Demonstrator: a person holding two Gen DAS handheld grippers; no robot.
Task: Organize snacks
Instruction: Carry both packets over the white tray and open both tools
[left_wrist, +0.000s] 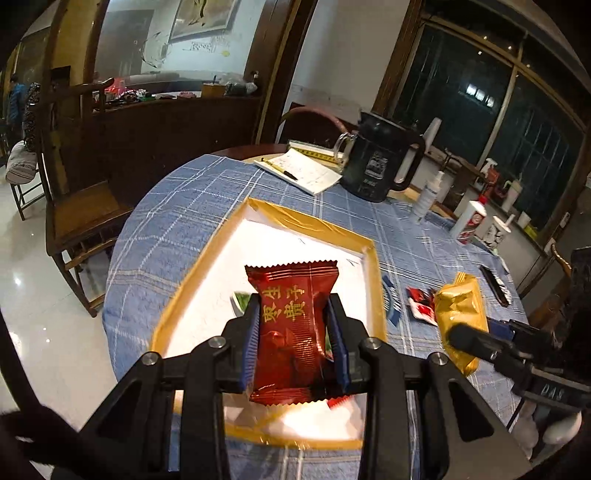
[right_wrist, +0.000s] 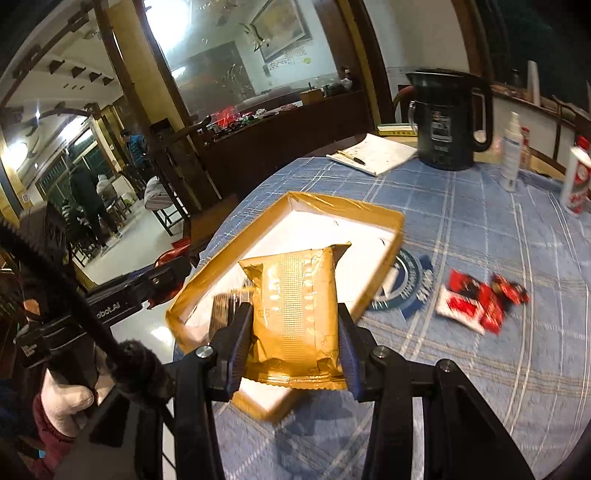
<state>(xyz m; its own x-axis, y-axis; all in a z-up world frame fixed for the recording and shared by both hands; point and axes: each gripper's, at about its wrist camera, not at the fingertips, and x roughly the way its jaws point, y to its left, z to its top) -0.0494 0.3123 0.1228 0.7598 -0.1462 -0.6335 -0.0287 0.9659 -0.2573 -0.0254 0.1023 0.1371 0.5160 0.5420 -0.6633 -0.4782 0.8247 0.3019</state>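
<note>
Kettle (left_wrist: 376, 162), notepad (left_wrist: 303, 171) beyond tray (left_wrist: 325, 225)

Home dining room: clothed table (left_wrist: 177, 206), wooden chairs (left_wrist: 79, 214).

One red snack packet (left_wrist: 291, 328), one gold snack packet (right_wrist: 295, 317) and one shallow gold-rimmed box (left_wrist: 310, 221). Two small red-and-white packets (right_wrist: 476, 299) lie loose, though blur makes that count unsure. One black jug (left_wrist: 376, 162), one notepad (left_wrist: 303, 171), one pen (left_wrist: 282, 170).

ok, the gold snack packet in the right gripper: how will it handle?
The gold packet probably crushes easily: its foil is creased between the right gripper fingers. Likely light, since it holds its shape unsupported. The glossy film may slip.
</note>
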